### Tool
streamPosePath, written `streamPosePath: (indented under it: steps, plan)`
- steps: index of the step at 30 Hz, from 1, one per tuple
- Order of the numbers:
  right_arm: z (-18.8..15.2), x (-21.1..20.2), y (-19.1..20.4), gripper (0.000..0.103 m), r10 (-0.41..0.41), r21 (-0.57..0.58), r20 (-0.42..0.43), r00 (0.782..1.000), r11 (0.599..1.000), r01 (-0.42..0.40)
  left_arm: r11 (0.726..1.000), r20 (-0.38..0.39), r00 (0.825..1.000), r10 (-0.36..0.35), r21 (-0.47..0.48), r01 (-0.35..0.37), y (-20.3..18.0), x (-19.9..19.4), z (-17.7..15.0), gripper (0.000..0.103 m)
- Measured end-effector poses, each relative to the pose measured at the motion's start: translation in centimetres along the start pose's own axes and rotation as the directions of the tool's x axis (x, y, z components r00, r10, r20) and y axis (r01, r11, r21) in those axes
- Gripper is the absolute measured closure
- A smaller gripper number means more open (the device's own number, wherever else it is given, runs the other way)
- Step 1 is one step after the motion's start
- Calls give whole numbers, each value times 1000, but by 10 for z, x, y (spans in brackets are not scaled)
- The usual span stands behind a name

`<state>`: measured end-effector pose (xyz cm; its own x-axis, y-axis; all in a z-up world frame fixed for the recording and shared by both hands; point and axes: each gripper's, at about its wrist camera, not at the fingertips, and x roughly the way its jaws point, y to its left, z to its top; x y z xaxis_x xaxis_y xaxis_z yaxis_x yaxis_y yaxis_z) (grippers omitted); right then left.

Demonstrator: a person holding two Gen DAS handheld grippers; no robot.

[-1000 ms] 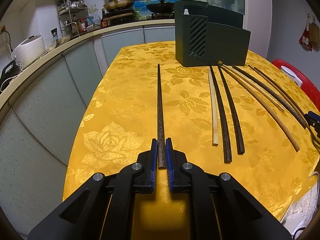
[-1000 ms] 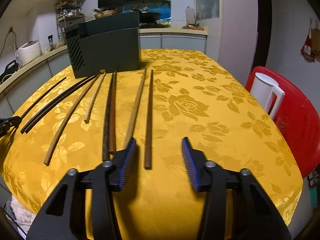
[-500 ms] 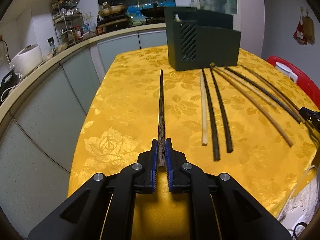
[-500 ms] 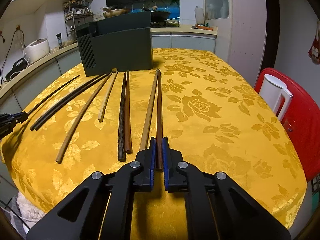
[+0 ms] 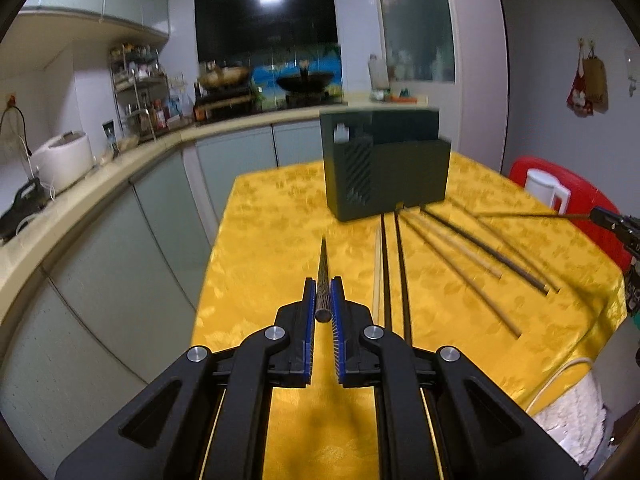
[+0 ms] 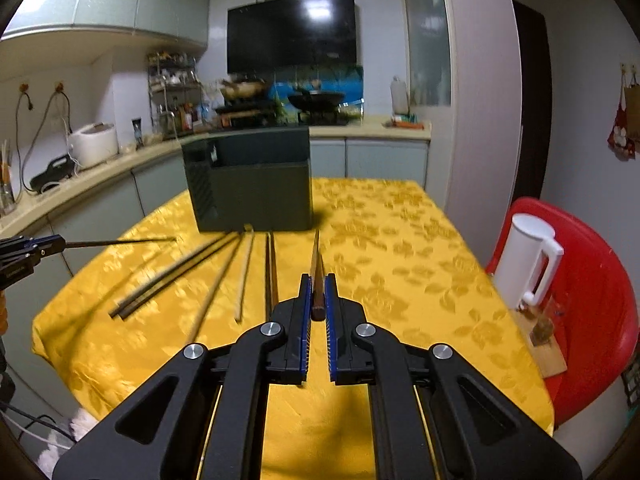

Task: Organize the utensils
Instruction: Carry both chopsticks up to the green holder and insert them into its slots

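My left gripper (image 5: 323,284) is shut on the thick end of a dark grained chopstick (image 5: 323,258), which points forward above the yellow table (image 5: 276,216). My right gripper (image 6: 318,280) is shut on a brown chopstick (image 6: 316,252), also held off the cloth. Each gripper shows at the edge of the other's view: the right gripper (image 5: 612,220) and the left gripper (image 6: 32,248), each with its stick pointing inward. Several more chopsticks (image 5: 404,276) (image 6: 244,276) lie side by side in front of a dark green utensil holder (image 5: 384,168) (image 6: 252,184) standing at the far side.
A red chair (image 6: 592,280) with a white jug (image 6: 532,256) on it stands at the table's right side. A kitchen counter (image 5: 100,176) with cabinets runs along the left. The yellow cloth to the right of the holder (image 6: 400,272) is bare.
Both grippers have risen, lifting their chopsticks off the cloth. The right gripper, open a second ago, has shut on the brown chopstick. The rest of the chopsticks have stayed in place.
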<state>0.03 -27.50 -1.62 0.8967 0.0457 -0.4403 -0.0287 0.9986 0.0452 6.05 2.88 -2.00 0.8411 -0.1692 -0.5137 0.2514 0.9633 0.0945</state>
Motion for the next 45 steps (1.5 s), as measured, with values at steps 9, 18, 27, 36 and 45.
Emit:
streamPosePath:
  steps: [9, 18, 27, 36, 45]
  plan:
    - [31, -16, 6, 96, 39, -14, 78, 996, 999, -38, 1000, 115, 993, 7, 5, -7, -3, -26, 46, 96]
    - [64, -2, 5, 96, 54, -17, 89, 995, 998, -53, 999, 120, 992, -34, 1, 34, 1, -14, 80, 96]
    - [114, 20, -4, 96, 74, -5, 102, 992, 997, -74, 999, 96, 995, -40, -16, 41, 15, 4, 115, 96]
    - [169, 29, -2, 96, 122, -29, 130, 984, 992, -120, 995, 75, 992, -99, 18, 98, 9, 4, 161, 96]
    - [216, 36, 7, 96, 135, -70, 175, 975, 990, -125, 979, 143, 968, -204, 32, 202, -4, -17, 232, 96]
